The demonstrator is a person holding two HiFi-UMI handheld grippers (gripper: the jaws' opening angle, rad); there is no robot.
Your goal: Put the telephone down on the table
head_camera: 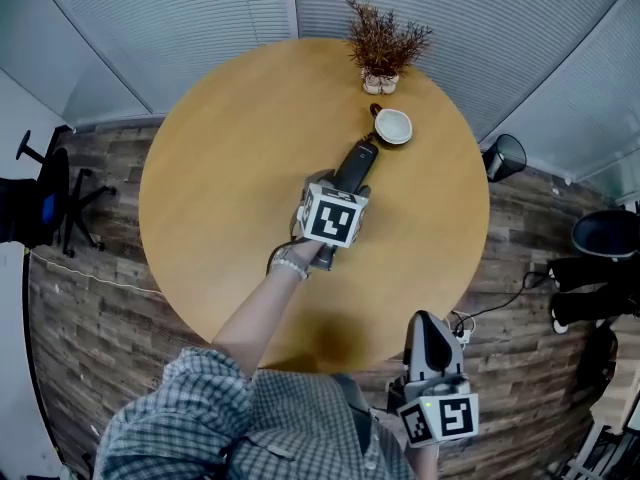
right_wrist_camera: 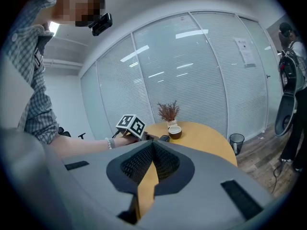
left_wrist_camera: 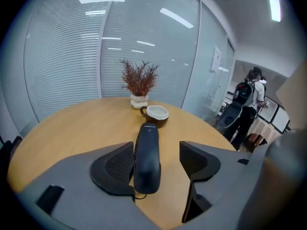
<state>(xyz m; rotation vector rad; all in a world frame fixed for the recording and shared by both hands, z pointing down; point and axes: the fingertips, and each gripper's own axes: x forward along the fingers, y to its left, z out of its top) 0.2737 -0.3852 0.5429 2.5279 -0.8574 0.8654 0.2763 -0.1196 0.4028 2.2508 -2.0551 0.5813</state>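
The dark telephone handset [head_camera: 354, 164] lies flat on the round wooden table [head_camera: 220, 168], its far end pointing at the cup. In the left gripper view the handset [left_wrist_camera: 147, 157] sits between the spread jaws of my left gripper [left_wrist_camera: 157, 161]. It rests close against the left pad [left_wrist_camera: 117, 164], and a clear gap separates it from the right pad [left_wrist_camera: 194, 158]. From the head view, the left gripper [head_camera: 345, 183] is over the table's middle. My right gripper [head_camera: 430, 340] hangs off the table's near edge, shut and empty; its pads [right_wrist_camera: 160, 163] meet.
A white-lined cup [head_camera: 392, 125] stands just beyond the handset, with a dried plant in a small pot [head_camera: 383, 43] behind it. A bin [head_camera: 505, 156] and cables are on the floor to the right, an office chair [head_camera: 40, 198] to the left. A person with a backpack [left_wrist_camera: 247, 104] stands past the table.
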